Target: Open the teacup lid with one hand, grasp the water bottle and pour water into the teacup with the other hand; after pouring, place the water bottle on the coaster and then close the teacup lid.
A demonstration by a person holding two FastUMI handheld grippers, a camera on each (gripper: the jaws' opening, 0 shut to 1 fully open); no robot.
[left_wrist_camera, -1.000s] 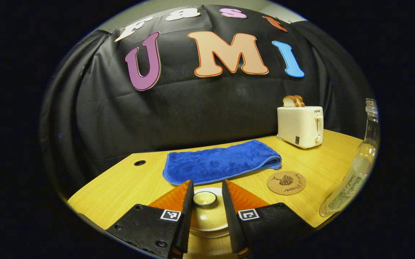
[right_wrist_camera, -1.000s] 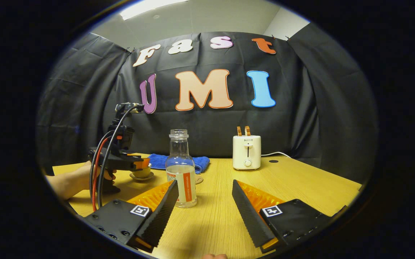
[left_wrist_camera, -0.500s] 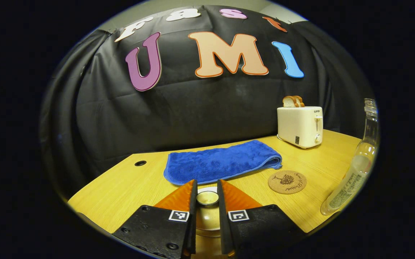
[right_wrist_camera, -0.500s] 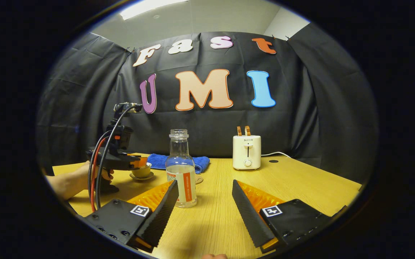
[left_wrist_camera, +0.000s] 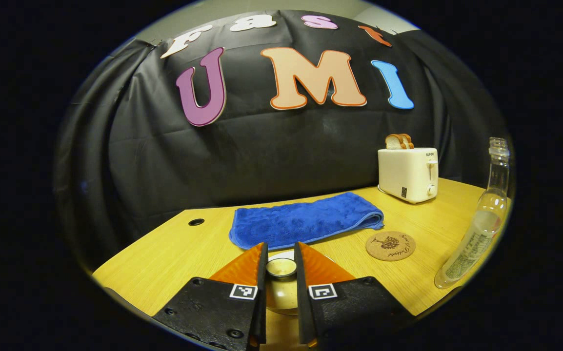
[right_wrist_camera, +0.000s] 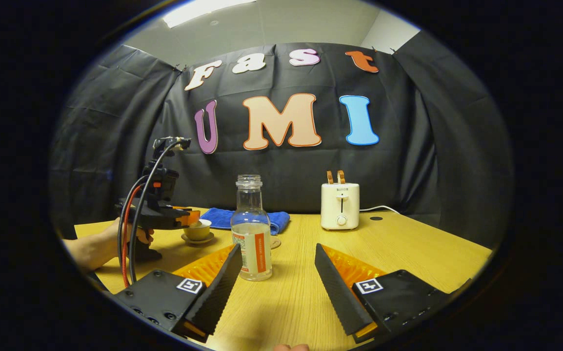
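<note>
Left tongs (left_wrist_camera: pixel 280 265) clenched on the cream ceramic teacup lid's knob (left_wrist_camera: pixel 280 267), 6 o'clock. Right tongs (right_wrist_camera: pixel 276 273) released; clear glass water bottle (right_wrist_camera: pixel 251 234) at their 11 o'clock, on the desk (right_wrist_camera: pixel 408 243). Risk: small knob slipping out, lid chipping the cup.

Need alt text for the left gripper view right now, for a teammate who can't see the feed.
The left claw is closed on the knob of the teacup lid, on a yellow wooden table. Beyond it lies a folded blue towel; to the right are a round cork coaster, a white toaster holding bread, and a clear water bottle.
</note>
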